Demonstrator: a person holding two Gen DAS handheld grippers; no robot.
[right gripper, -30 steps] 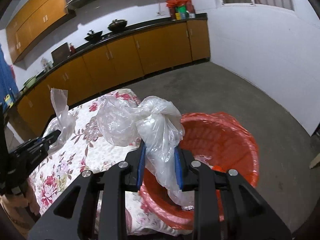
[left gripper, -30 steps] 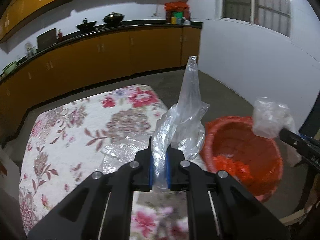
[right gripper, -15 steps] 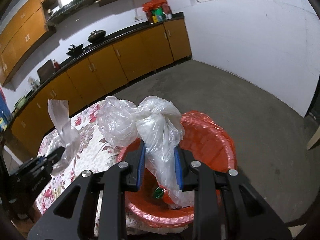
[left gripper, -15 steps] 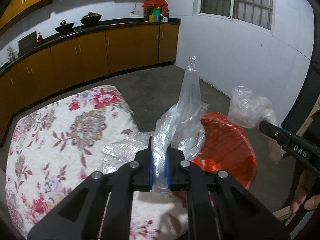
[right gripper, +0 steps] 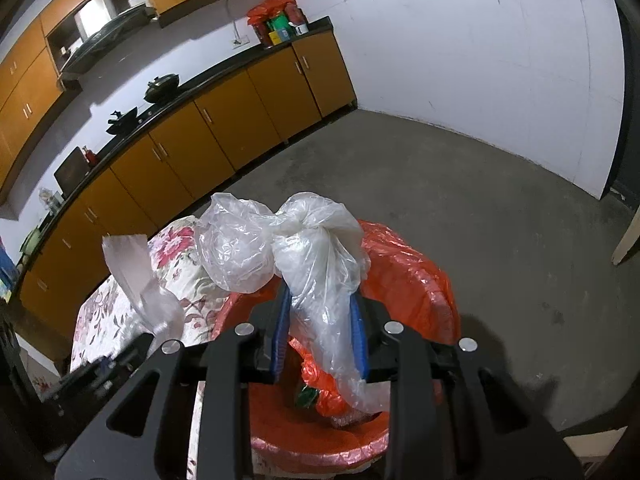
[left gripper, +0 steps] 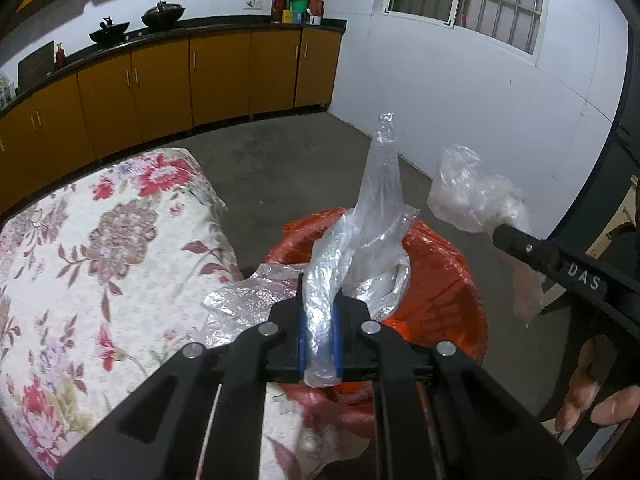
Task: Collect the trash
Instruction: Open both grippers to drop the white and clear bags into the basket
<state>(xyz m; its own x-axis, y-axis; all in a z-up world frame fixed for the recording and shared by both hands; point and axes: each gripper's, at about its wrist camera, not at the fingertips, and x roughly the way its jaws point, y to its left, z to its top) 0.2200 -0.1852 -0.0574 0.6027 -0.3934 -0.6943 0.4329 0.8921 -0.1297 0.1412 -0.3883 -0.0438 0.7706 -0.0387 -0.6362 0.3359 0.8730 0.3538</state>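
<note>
L fingers (left gripper: 320, 330) pinch clear bag (left gripper: 376, 216); R fingers (right gripper: 320, 332) grip knotted bag (right gripper: 304, 236) over red bin (right gripper: 416, 276).

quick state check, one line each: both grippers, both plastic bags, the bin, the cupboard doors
left gripper: shut on clear plastic bag
clear plastic bag: twisted, held above bin
right gripper: shut on knotted plastic bag
knotted plastic bag: tied, held above bin
red-lined bin: open, partly filled
cupboard doors: closed

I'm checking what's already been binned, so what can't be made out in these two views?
- Right wrist view: most of the red bin's inside, hidden by the knotted plastic bag and the right hand-held gripper.
- Same view: a small green item in the bin, too small to identify.
- Left wrist view: the bin's floor, hidden behind the clear plastic bag.
</note>
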